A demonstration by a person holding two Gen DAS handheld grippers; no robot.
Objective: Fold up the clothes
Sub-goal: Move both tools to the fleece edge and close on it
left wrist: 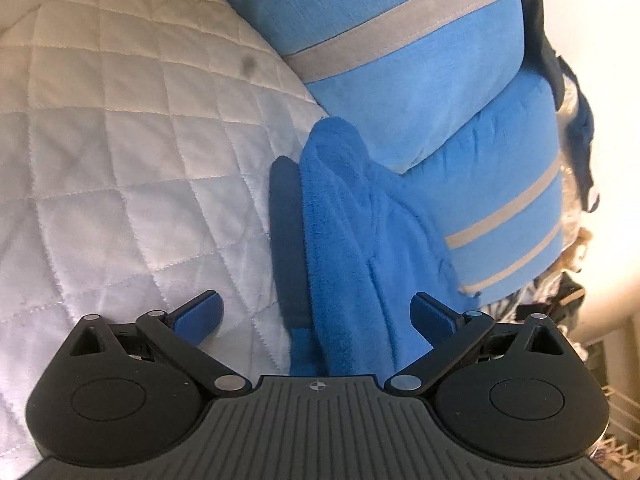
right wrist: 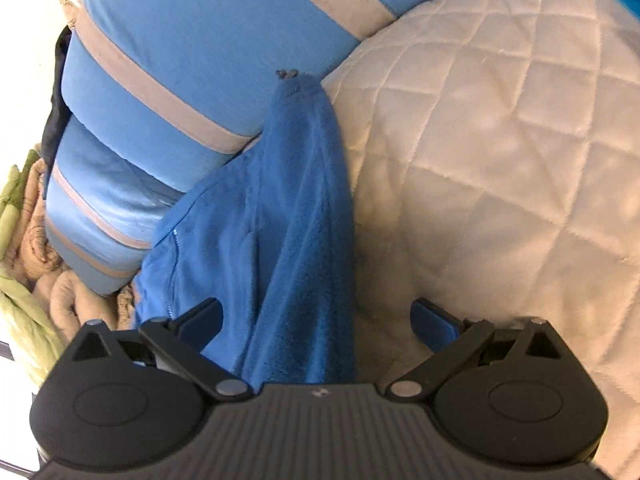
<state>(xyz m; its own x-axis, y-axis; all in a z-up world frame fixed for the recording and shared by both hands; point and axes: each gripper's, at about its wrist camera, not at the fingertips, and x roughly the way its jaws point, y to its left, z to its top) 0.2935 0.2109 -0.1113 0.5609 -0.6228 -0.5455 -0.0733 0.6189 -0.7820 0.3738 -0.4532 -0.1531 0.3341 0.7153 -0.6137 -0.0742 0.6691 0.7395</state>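
Both grippers are wide open. The blue fleece hangs between the left gripper and right gripper, over a white quilt.

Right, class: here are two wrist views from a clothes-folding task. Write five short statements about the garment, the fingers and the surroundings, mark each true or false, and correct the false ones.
1. The blue fleece garment lies between the left gripper fingers. True.
2. The right gripper is clamped shut on the fleece. False: its fingers stand wide apart.
3. The quilted cover is dark green. False: it is white.
4. The blue cushions carry grey stripes. True.
5. The fleece is folded into a neat square. False: it is bunched in a long ridge.
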